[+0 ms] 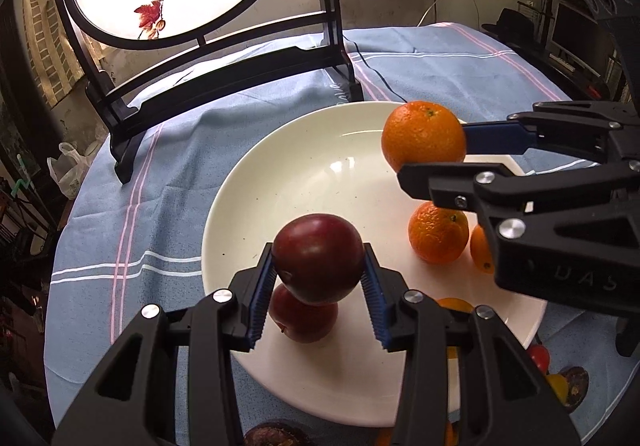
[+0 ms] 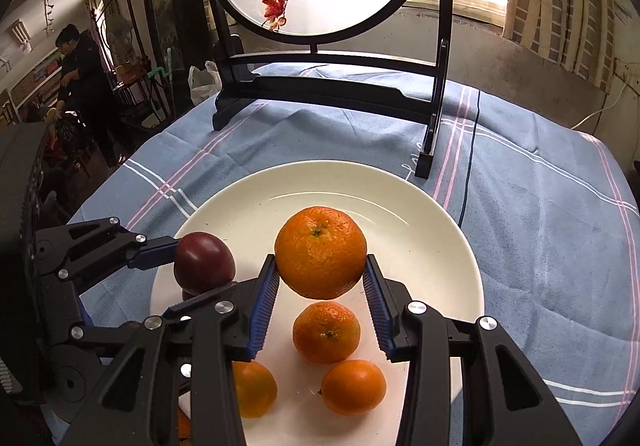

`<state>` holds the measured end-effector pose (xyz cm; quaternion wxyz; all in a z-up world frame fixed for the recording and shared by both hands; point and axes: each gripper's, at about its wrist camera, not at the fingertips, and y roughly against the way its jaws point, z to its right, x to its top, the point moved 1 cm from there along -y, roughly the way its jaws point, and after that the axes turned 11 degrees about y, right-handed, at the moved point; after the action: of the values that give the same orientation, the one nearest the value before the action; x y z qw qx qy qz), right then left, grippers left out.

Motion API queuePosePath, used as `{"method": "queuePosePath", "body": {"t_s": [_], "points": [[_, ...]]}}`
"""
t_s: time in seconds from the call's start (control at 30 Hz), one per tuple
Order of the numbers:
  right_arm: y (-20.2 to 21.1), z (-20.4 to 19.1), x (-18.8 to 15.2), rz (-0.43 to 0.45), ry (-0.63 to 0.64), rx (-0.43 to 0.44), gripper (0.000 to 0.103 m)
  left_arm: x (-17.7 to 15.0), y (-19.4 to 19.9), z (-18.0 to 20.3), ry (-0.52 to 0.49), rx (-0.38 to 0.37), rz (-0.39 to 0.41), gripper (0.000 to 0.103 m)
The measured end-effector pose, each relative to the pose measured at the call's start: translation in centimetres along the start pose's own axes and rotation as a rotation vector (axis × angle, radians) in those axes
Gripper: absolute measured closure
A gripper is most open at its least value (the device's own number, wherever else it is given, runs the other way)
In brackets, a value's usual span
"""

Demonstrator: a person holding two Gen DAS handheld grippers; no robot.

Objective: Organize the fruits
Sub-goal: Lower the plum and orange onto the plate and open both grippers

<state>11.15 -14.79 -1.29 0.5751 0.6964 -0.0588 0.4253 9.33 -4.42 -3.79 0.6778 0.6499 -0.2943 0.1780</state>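
My left gripper (image 1: 319, 260) is shut on a dark red plum (image 1: 318, 256) and holds it above the white plate (image 1: 280, 166), over a second red plum (image 1: 302, 316) lying on the plate. My right gripper (image 2: 321, 266) is shut on a large orange (image 2: 320, 252), held above the plate (image 2: 420, 230). Under it lie three smaller oranges, one in the middle (image 2: 326, 332), one at the right (image 2: 354, 386) and one at the left (image 2: 254, 388). The right gripper with its orange (image 1: 424, 136) shows in the left wrist view; the left gripper with its plum (image 2: 204, 262) shows in the right wrist view.
A round painted screen in a black stand (image 2: 320, 98) stands at the back of the blue striped tablecloth (image 2: 540, 226). Small red, yellow and dark fruits (image 1: 560, 378) lie on the cloth off the plate's near right rim. A person (image 2: 80, 78) stands far left.
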Motion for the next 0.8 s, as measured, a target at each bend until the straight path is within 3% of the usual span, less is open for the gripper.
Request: {"method": "queuePosePath", "body": {"t_s": [0.1,0.3,0.47,0.8], "points": [[-0.2,0.3,0.0,0.01,-0.019,0.002,0.054,0.1,0.2,-0.1,0.009,0.008,0.021,0.045],[2.9,0.9,-0.9,0.085,-0.057,0.021,0.043,-0.2,2.1,-1.1,0.04,-0.011,0.053,0.043],[6.3,-0.6,-3.7,0.107,-0.011,0.038,0.042,-2.2,5.2,-2.4,0.077,-0.041,0.079,0.039],[10.5,-3.8,-10.0,0.064,0.069,0.058,0.037,-8.0,10.5,-3.8,0.067,-0.058,0.109,0.035]]}}
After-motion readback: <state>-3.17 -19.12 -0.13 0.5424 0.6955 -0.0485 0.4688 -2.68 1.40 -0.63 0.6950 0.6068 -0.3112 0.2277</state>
